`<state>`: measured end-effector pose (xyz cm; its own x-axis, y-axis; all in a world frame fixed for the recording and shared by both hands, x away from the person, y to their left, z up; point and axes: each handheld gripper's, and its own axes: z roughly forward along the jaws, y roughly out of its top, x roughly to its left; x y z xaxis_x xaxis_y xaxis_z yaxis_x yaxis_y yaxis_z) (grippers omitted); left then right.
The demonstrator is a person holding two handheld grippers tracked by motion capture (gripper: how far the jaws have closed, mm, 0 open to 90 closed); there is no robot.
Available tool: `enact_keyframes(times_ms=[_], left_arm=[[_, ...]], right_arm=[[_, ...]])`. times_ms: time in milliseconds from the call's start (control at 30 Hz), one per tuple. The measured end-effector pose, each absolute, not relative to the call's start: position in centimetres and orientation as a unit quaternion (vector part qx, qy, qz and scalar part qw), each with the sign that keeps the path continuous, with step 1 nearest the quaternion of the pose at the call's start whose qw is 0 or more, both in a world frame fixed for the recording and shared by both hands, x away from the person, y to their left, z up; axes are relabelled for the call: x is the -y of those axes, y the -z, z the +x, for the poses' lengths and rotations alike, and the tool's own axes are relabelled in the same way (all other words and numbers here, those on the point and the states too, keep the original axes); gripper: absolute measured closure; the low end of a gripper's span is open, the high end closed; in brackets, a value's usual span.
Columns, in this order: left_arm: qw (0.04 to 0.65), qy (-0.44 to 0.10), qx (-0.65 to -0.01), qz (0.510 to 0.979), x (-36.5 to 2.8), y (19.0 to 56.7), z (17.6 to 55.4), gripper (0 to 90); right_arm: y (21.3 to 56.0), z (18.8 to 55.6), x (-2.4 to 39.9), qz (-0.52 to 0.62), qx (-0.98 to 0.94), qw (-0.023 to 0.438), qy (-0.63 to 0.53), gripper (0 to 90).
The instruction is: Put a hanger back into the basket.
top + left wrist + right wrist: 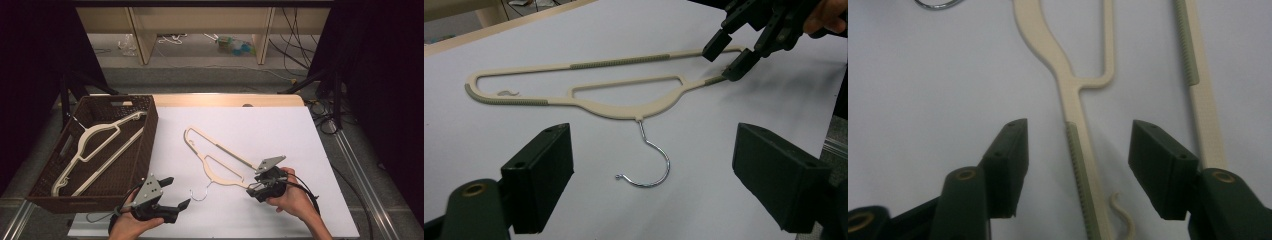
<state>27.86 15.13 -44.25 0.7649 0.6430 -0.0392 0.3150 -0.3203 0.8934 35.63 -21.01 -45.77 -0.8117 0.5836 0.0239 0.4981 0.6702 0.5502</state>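
Right gripper [1075,150] straddles hanger [1074,100]; basket [145,145] left.

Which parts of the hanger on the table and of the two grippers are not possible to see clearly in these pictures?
- Hanger on the table: in the right gripper view the bottom edge cuts off its arm end, and the top edge its hook.
- Right gripper: in the high view the hand and the grey plate cover its jaw tips, so contact with the hanger cannot be told there.
- Left gripper: in the left gripper view the frame edges cut its jaws.
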Motion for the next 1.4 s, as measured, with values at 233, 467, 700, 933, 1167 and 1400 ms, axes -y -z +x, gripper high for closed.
enact_keyframes(times_ms=[233, 467, 700, 933, 1167, 1400], left_arm=[[0.504, -0.156, -0.299, 0.796, -15.0, 44.2, 27.8, 17.1], [0.5, -0.159, -0.297, 0.798, -15.0, 44.2, 27.8, 17.0], [0.499, -0.153, -0.301, 0.798, -14.9, 44.3, 27.8, 17.4], [0.495, -0.159, -0.291, 0.803, -14.9, 44.3, 27.8, 17.4], [0.493, -0.158, -0.287, 0.806, -14.8, 44.3, 27.8, 17.9], [0.492, -0.158, -0.286, 0.807, -14.8, 44.3, 27.8, 18.0]], right_arm=[[46.1, 36.6, 20.4, 0.283, -0.922, 0.065, -0.254, 52.1], [46.1, 37.2, 19.9, 0.266, -0.935, 0.062, -0.228, 59.9], [46.3, 37.4, 19.4, 0.246, -0.946, 0.056, -0.205, 67.5], [46.1, 37.5, 18.6, 0.23, -0.955, 0.055, -0.179, 72.0], [46.0, 37.8, 18.5, 0.235, -0.956, 0.043, -0.17, 73.3], [46.0, 38.2, 18.4, 0.246, -0.955, 0.037, -0.164, 76.7]])
